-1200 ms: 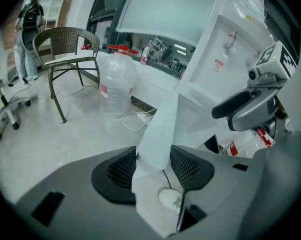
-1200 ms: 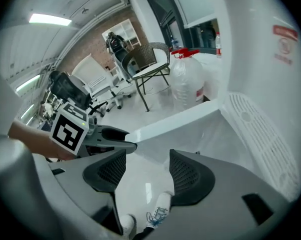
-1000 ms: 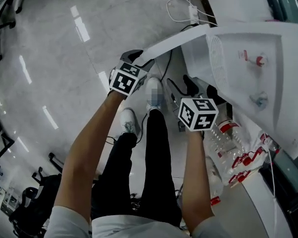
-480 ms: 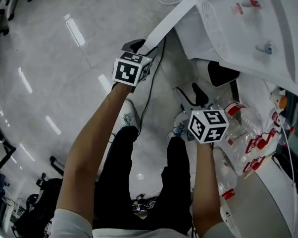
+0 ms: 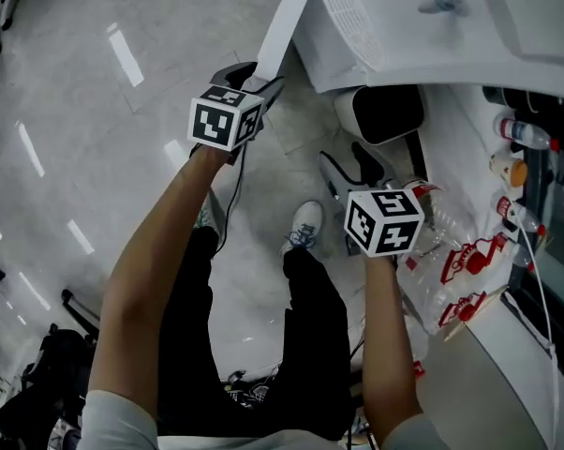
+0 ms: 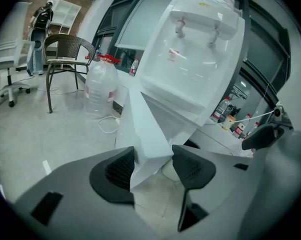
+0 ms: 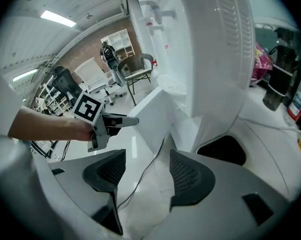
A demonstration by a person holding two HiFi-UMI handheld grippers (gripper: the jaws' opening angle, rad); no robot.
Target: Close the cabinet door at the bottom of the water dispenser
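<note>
The white water dispenser (image 5: 404, 26) stands at the top right of the head view, and its bottom cabinet door (image 5: 287, 17) is swung out at an angle. My left gripper (image 5: 254, 71) straddles the door's free edge. In the left gripper view the door (image 6: 145, 129) sits between the pads of the left gripper (image 6: 153, 169), whose jaws are opening. The right gripper (image 5: 352, 181) hangs lower and to the right, apart from the door. In its own view the right gripper (image 7: 143, 171) is open over bare floor, with the door (image 7: 150, 114) and the left gripper (image 7: 115, 121) ahead.
Empty plastic bottles (image 5: 455, 270) lie by the dispenser's right side. A black cable (image 7: 150, 164) runs across the floor below the door. A large water jug (image 6: 99, 86) and a wicker chair (image 6: 65, 54) stand beyond. My legs and shoes (image 5: 305, 228) are beneath the grippers.
The door has swung in closer to the dispenser with the left gripper at its edge. The right gripper has shifted along with the body towards the dispenser.
</note>
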